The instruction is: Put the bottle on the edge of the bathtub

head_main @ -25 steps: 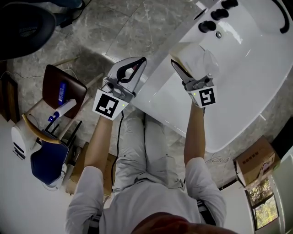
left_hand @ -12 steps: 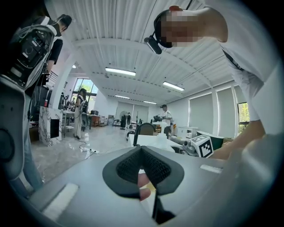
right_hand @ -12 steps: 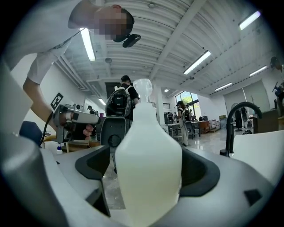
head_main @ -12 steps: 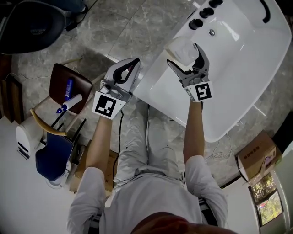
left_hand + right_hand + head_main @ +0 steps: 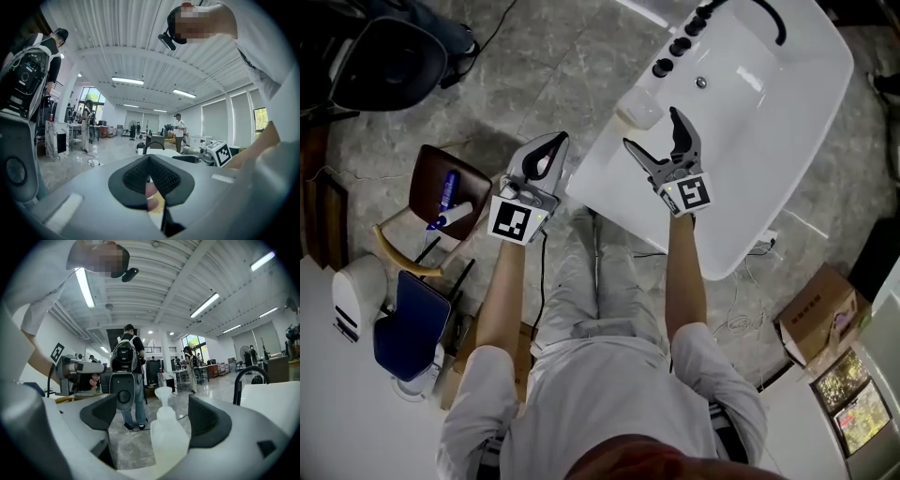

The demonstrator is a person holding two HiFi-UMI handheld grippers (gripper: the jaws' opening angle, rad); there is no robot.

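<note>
- Bottle point(image 5: 639, 110), pale and see-through, stands upright on the bathtub point(image 5: 769, 159) rim just below the black knobs point(image 5: 678, 46). From the head view it nearly melts into the white rim.
- Right tongs point(image 5: 653, 131) are wide open, their jaws just having been opening. The right gripper view frames the bottle between the pads, clear of both, with its base cut off by the tongs' body.
- Left tongs point(image 5: 551, 142) are closed, pads together. A pinkish patch under them can't be made out.
- Off to the left, a brown chair point(image 5: 427, 178) carries a blue tube point(image 5: 448, 186).
- A cardboard box point(image 5: 820, 319) sits lower right on the marble floor.
</note>
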